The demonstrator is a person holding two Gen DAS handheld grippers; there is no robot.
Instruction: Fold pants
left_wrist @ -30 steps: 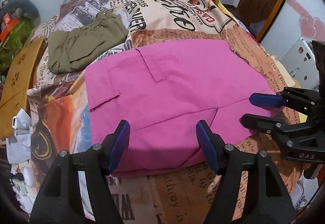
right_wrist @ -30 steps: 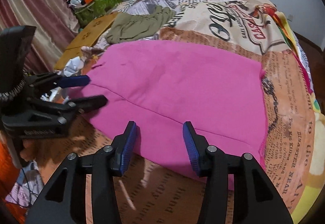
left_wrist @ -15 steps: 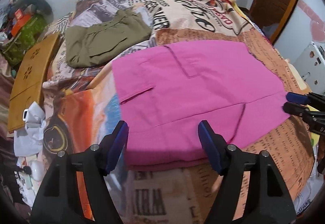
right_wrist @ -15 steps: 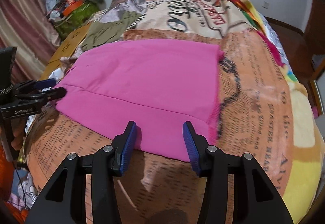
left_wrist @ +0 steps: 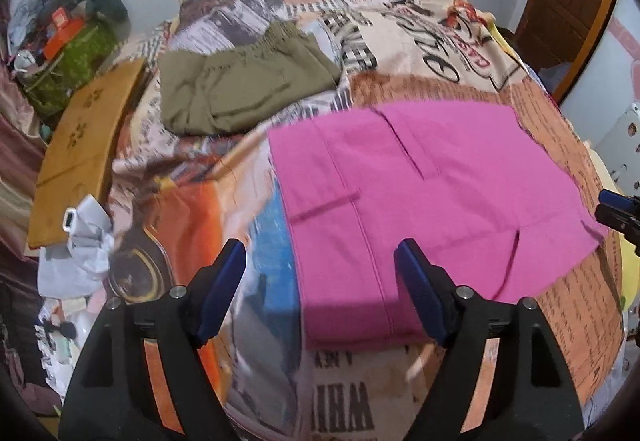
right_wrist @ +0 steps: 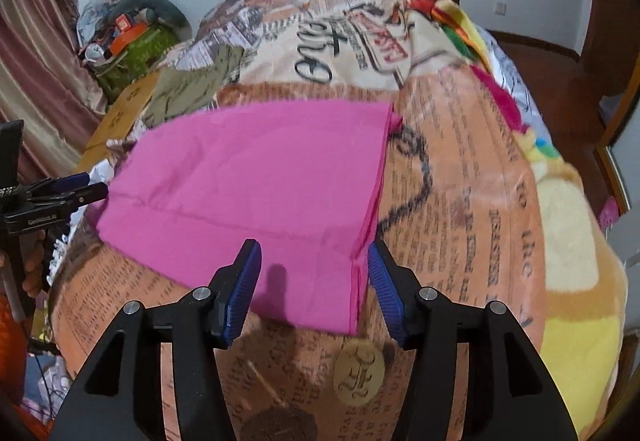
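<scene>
Pink pants (left_wrist: 420, 193) flat on printed blanket (left_wrist: 420, 41), olive garment (left_wrist: 244, 93) behind, left gripper (left_wrist: 320, 281) jaws apart.

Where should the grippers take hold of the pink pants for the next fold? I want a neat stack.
Probably the two near corners of the pink pants, which lie flat and already folded on the bedspread. The left gripper could come in low at the layered near-left corner, the right gripper at the near-right corner between its open fingers, pinching all layers at the edge.

Home bedrm: bed w/ blanket (left_wrist: 400, 41), curtain (right_wrist: 36, 53).
</scene>
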